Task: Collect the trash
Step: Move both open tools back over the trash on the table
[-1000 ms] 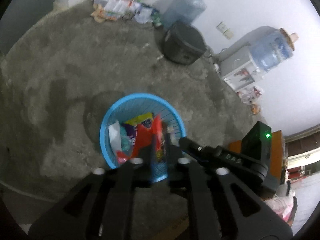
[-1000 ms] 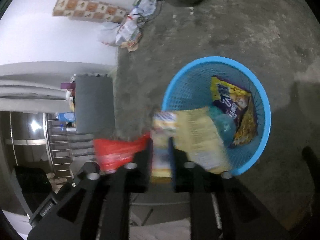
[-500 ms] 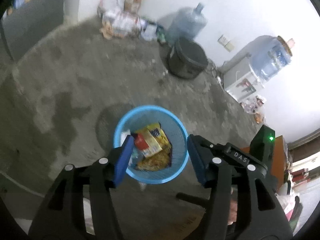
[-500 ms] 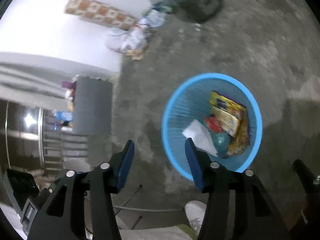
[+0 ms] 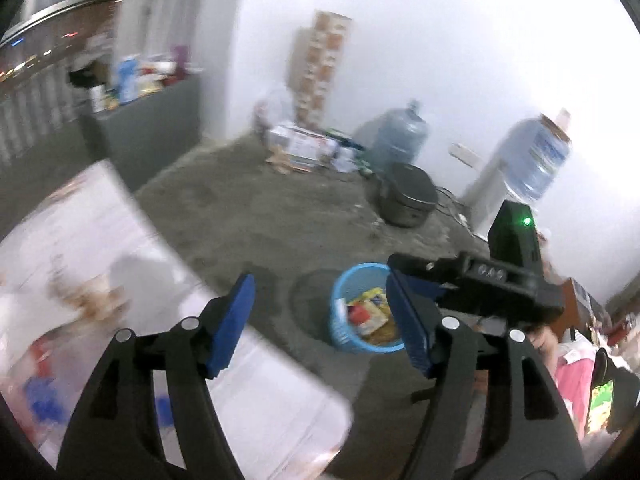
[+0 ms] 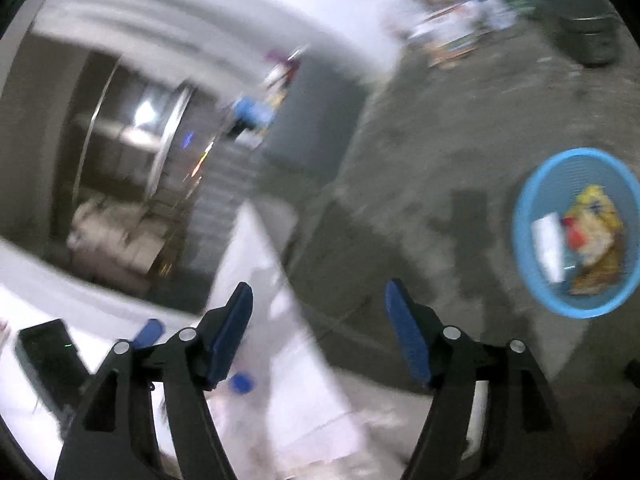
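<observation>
On the concrete floor point(image 5: 256, 208) we see the blue basket point(image 5: 340, 332) holding wrappers point(image 5: 370, 312), water jugs point(image 5: 400, 140) and a dark pot point(image 5: 408, 196) by the wall behind. A white bench point(image 5: 100, 248) sits blurred at left. Our left gripper point(image 5: 320, 320) and right gripper point(image 6: 320, 328) are both empty, fingers apart and opening, both angled downward; the basket sits well right of the right gripper.
</observation>
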A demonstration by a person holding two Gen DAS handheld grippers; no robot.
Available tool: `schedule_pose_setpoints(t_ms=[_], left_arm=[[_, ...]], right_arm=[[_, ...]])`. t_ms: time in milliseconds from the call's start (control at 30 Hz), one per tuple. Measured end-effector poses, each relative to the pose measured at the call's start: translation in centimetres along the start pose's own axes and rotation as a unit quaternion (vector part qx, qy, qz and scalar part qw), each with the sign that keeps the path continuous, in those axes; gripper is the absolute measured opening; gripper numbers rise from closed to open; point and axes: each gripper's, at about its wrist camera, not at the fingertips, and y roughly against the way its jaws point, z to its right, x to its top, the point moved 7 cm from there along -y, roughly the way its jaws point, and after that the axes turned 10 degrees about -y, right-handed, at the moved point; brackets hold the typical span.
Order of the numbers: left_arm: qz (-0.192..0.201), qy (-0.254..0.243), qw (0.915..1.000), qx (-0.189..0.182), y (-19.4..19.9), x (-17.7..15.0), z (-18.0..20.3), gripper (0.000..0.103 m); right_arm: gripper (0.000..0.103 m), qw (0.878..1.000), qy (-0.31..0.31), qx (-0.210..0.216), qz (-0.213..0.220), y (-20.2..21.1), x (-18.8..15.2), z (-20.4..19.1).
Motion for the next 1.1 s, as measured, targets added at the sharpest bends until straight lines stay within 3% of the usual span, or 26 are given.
schedule_pose_setpoints(t_ms=[200,367,467,667,867,1033,1100], left_arm=[[0.018,0.086,0.9931,0.078,8.3,-4.5,-10.6,0.064],[0.019,0.14,0.9816,0.128,13.2,-7.9,-19.0,0.064],[0.006,0.179,0.9747,0.134,15.2,-9.6,-24.2,0.064],[-0.049,0.206,0.9739,0.081,13.9,-11.6,-30.4,0.064],[-0.12,0.131,0.9815,0.071,9.6,-12.2,-31.3,0.062],[-0.18,0.086,0.9772,0.073,6.1,-13.1,-31.6,0.062],[-0.195,0.083,0.9746,0.071,5.1,-13.5,-32.0,0.055]], right_arm=[[0.068,0.991,0.051,0.029,-0.119,-7.5,-5.6,-7.6],[0.068,0.98,0.064,0.012,-0.188,-13.2,-9.6,-10.7],[0.068,0.974,0.073,-0.001,-0.216,-15.7,-11.2,-11.7],[0.068,0.968,0.063,-0.02,-0.243,-18.8,-12.7,-12.2],[0.068,0.96,0.056,-0.044,-0.271,-21.4,-13.2,-11.5],[0.068,0.955,0.044,-0.054,-0.289,-22.5,-12.9,-10.6],[0.068,0.953,0.039,-0.051,-0.297,-22.9,-13.1,-10.4]])
